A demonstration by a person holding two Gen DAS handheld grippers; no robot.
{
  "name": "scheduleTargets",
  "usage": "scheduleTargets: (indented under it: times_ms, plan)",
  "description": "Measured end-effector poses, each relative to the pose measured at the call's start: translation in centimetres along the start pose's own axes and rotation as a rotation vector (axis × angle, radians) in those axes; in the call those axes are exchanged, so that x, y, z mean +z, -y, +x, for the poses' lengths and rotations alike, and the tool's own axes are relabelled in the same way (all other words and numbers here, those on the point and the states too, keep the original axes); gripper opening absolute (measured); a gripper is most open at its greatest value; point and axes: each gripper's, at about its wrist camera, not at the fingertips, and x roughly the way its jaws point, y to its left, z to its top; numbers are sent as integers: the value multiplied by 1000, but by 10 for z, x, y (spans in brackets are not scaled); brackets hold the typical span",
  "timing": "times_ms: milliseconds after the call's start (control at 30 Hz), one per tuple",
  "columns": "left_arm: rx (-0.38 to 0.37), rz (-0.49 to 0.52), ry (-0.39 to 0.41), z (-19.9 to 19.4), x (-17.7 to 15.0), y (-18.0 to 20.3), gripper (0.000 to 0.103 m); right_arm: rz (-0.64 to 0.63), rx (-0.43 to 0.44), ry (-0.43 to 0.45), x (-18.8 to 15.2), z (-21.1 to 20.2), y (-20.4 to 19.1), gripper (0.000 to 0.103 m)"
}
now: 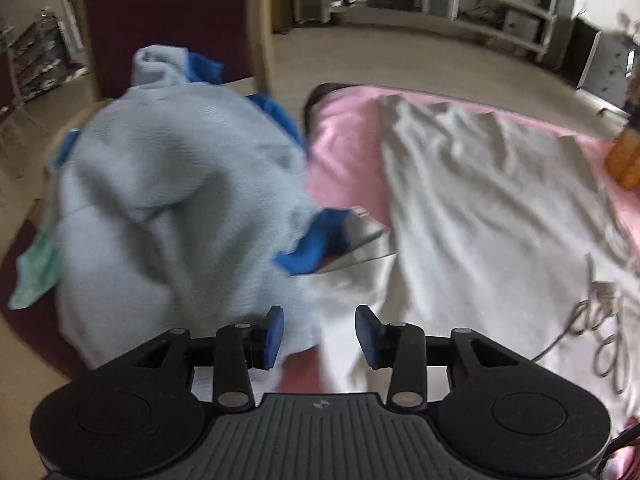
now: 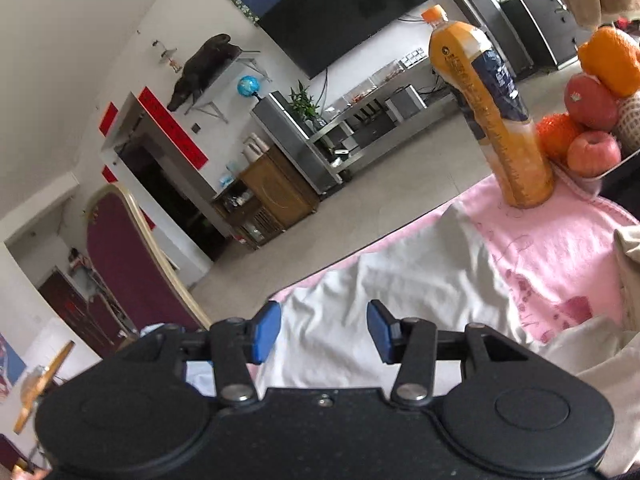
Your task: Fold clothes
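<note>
Clothes lie in two places below me: a white garment [image 1: 480, 208] spread flat and wrinkled over the pink cloth [image 1: 344, 148] that covers the desk, and a light blue garment with darker blue trim [image 1: 172, 184] bunched in a heap off its left side. In my left wrist view the heap fills the left half and the white piece the right half, and my left gripper [image 1: 319, 334] hangs over the seam between them, its jaws apart with nothing pinched. My right gripper [image 2: 323, 330] also stands parted and empty, just above the near edge of the white garment [image 2: 400, 280], pointing out across the desk toward the orange bottle [image 2: 492, 116] and the fruit bowl [image 2: 588, 120] at the far corner. The white piece runs long from my near side away toward that bottle, so its near hem sits under both hands. The blue heap lies only to my left, so I judge the left hand is the one to fetch it, while the right is better placed for the white garment's near right corner. Blur in the left view hides how the blue folds truly lie
</note>
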Motion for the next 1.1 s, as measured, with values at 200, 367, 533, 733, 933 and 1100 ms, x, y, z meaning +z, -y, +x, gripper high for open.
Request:
scheduleTargets:
  times_ms: [200, 367, 533, 733, 933, 1100]
  plan:
    - [150, 27, -38, 38, 4, -6, 17, -4, -6, -13, -8, -1, -1, 47]
    - [324, 9, -70, 33, -4, -44, 14, 28, 1, -2, -5, -3, 4, 47]
    - [185, -10, -37, 18, -5, -33, 18, 47, 6, -16, -8, 1, 6, 47]
    - [120, 5, -48, 29, 5, 5, 34, 48, -3, -21, -9, 2, 7, 49]
    - [121, -77, -128, 64, 8, -15, 19, 50, 1, -31, -9, 3, 7, 51]
    - [124, -51, -168, 80, 8, -11, 27, 50, 3, -36, -10, 4, 6, 51]
